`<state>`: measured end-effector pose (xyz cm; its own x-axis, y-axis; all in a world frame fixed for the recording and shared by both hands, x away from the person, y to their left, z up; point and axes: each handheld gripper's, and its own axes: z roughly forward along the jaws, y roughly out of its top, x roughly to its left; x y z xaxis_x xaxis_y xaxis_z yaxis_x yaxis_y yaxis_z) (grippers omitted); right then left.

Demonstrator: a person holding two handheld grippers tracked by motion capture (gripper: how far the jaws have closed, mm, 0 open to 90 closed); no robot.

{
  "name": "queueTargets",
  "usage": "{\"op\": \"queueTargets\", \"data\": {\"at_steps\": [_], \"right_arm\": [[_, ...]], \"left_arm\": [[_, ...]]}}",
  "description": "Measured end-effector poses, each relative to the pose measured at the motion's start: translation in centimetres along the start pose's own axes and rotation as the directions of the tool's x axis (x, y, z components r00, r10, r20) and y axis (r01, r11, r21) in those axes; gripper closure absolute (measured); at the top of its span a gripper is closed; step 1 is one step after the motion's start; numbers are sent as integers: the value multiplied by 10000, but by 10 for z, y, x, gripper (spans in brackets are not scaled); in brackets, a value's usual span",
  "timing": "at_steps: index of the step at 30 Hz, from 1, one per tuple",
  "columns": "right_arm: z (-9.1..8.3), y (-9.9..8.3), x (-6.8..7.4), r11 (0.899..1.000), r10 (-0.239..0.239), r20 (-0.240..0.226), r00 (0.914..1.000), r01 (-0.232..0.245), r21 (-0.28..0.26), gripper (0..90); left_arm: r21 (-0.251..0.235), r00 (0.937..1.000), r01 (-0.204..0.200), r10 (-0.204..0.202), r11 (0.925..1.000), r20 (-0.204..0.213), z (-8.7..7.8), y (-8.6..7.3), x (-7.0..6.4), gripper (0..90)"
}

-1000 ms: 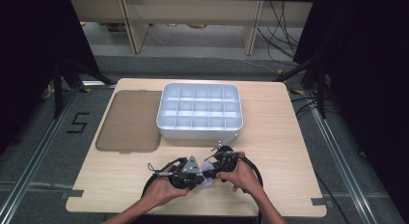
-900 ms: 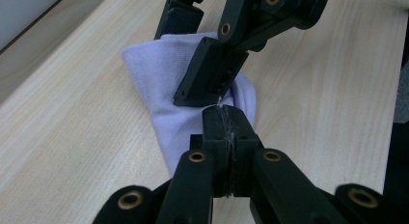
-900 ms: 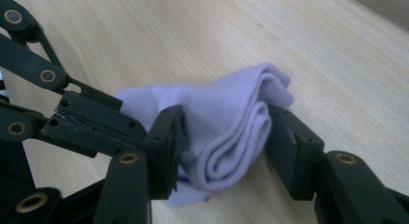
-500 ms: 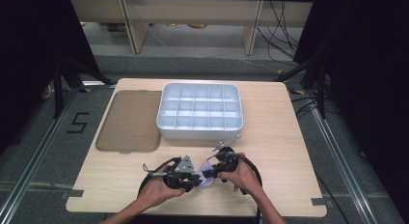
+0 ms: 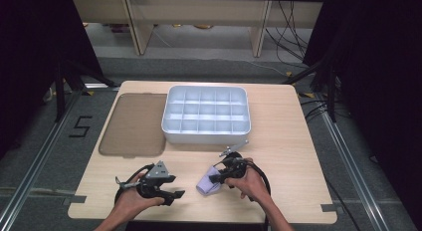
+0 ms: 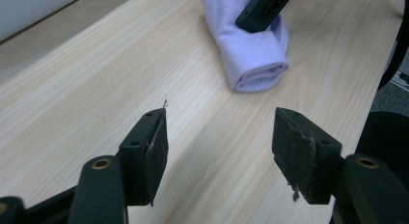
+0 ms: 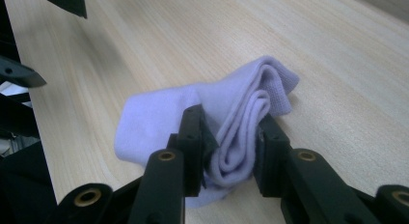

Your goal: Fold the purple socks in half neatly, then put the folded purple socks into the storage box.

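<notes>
High view: left claw [image 5: 175, 194] has drawn away from cloth [image 5: 206, 183].

A single black numeral "5" [image 5: 79, 127] is marked on the grey floor [image 5: 45, 141], just off the left edge of the counter [image 5: 278, 141], seen in the high view. Nothing else carries readable writing: no label, brand or number can be made out on the counter or on anything that lies on it.
</notes>
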<state>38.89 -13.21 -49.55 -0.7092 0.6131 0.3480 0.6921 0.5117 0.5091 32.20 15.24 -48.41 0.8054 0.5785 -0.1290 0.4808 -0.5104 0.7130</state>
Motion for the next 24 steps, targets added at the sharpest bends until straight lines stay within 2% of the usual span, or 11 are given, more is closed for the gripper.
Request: {"op": "queueTargets", "data": {"at_steps": [1,2,3,8,11,16,17,18,19,20,24], "right_arm": [[2,0,-2,9991,-357,-186,9992,353,-221,703],[1,0,-2,9991,-362,-170,9992,358,-227,703],[1,1,-1,9994,-293,-203,9994,290,-166,704],[1,1,0,9988,-429,-73,9991,427,-255,704],[1,1,1,9992,-332,-55,9994,331,-218,706],[0,1,0,9981,-478,-222,9986,469,-396,710],[-3,2,3,9984,-379,45,9993,381,-421,711],[-4,2,4,9986,-275,-138,9995,268,-445,713],[-6,3,3,9972,-549,-259,9982,536,-518,714],[-8,4,4,9968,-550,-142,9984,540,-590,714],[-18,7,9,9941,-693,9,9976,692,-840,716]], "left_arm": [[54,9999,45,-44,10000,-126,-3,-3,2,351],[-2,9996,231,-231,9997,-161,-5,-6,3,342],[0,9995,73,-73,10000,-294,-7,-9,5,336],[74,9964,510,-504,9987,-677,-12,-23,8,290],[259,9946,513,-487,9984,-920,-14,-28,13,271],[268,9931,541,-510,9982,-1057,-17,-31,15,266],[267,9931,554,-524,9981,-1051,-17,-31,15,264],[277,9931,545,-513,9981,-1054,-17,-32,15,261],[241,9935,574,-548,9981,-999,-17,-32,15,260],[406,9936,393,-347,9984,-1079,-17,-32,17,259],[404,9914,557,-504,9976,-1211,-15,-33,18,258]]}}
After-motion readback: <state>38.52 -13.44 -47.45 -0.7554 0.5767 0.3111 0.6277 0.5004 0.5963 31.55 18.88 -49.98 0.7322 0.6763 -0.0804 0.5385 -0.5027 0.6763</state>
